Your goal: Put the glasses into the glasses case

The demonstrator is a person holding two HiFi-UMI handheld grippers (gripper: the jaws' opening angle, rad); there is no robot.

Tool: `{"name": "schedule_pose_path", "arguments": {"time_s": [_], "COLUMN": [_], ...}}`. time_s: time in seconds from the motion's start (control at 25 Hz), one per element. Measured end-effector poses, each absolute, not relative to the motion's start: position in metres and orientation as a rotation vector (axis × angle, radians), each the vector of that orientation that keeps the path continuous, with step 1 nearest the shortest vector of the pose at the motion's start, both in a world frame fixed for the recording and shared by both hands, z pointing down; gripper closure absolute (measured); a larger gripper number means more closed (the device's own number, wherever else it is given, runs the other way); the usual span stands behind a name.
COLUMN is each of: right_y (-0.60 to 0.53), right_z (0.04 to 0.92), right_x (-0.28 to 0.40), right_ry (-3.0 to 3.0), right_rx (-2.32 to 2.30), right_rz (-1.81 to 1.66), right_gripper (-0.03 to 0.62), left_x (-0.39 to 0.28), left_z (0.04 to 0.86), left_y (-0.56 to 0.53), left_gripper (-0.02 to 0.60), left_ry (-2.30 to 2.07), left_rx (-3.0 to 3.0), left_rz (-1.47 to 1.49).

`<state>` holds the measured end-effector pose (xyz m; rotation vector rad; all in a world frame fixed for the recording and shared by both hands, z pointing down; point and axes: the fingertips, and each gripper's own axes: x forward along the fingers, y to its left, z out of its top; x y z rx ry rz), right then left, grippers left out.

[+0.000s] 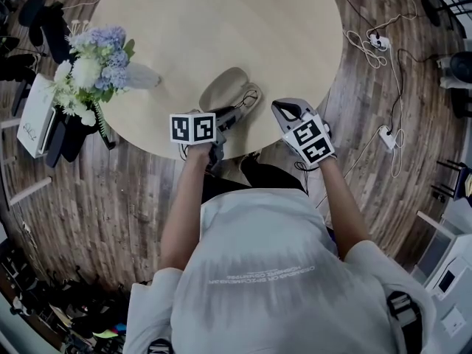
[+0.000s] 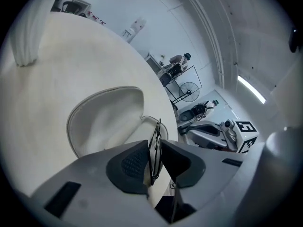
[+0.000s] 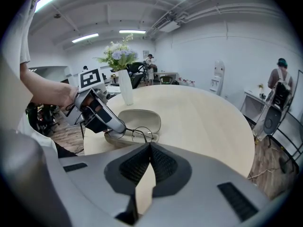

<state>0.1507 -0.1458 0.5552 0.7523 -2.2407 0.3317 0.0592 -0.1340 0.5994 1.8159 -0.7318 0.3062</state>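
Observation:
The beige glasses case (image 1: 223,87) lies open on the round table (image 1: 221,21) near its front edge, lid up. Thin wire-rimmed glasses (image 2: 154,151) are pinched edge-on between my left gripper's (image 2: 153,157) pads, just in front of the open case (image 2: 106,119). In the right gripper view the left gripper (image 3: 113,126) holds the glasses (image 3: 140,135) at the case's (image 3: 139,119) near rim, lenses over the lower shell. My right gripper (image 3: 150,149) hovers to the right of the case, jaws together with nothing between them. It also shows in the head view (image 1: 280,109).
A white vase of blue and white flowers (image 1: 96,57) stands at the table's left edge. Cables and a power strip (image 1: 380,43) lie on the wooden floor to the right. People and office furniture (image 3: 279,93) stand beyond the table.

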Motion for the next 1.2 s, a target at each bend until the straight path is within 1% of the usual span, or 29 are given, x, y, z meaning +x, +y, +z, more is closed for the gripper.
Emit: {"name": "schedule_pose_path", "arguments": {"time_s": [0.16,0.28,0.36,0.52,0.72,0.8,0.92,0.96,1.0,1.04,1.08,1.2], "right_y": [-0.143,-0.142,-0.142,-0.142,-0.14,-0.139,-0.138,-0.137,-0.137,-0.137,-0.137,-0.136], "right_z": [0.557,0.557,0.557,0.558,0.56,0.56,0.56,0.561,0.561,0.561,0.562,0.564], "right_x": [0.152,0.152,0.152,0.151,0.155,0.157,0.161,0.162,0.162,0.162,0.162,0.162], "right_ry": [-2.233,-2.234,-2.24,-2.237,-2.228,-2.225,-2.222,-2.223,-2.225,-2.226,-2.223,-2.214], "right_rx": [0.744,0.744,0.745,0.744,0.744,0.746,0.749,0.749,0.749,0.749,0.747,0.739], "right_rz": [0.343,0.344,0.339,0.342,0.343,0.346,0.345,0.342,0.339,0.339,0.342,0.34], "right_gripper": [0.592,0.592,0.592,0.592,0.592,0.592,0.592,0.592,0.592,0.592,0.592,0.592], "left_x": [0.063,0.062,0.058,0.05,0.044,0.041,0.038,0.037,0.035,0.033,0.032,0.032], "left_z": [0.603,0.608,0.613,0.62,0.62,0.62,0.617,0.615,0.614,0.614,0.615,0.619], "left_y": [-0.129,-0.126,-0.125,-0.128,-0.133,-0.135,-0.138,-0.139,-0.14,-0.14,-0.141,-0.14], "left_gripper": [0.503,0.492,0.477,0.403,0.399,0.383,0.379,0.381,0.411,0.475,0.509,0.511], "left_ry": [-0.636,-0.634,-0.687,-0.803,-0.885,-0.914,-0.945,-0.955,-0.97,-0.984,-0.992,-0.962], "left_rx": [1.754,1.768,1.804,1.902,1.964,1.982,1.993,1.991,1.989,1.987,1.985,1.983], "left_rz": [0.283,0.352,0.425,0.591,0.685,0.721,0.708,0.692,0.683,0.68,0.68,0.675]}}
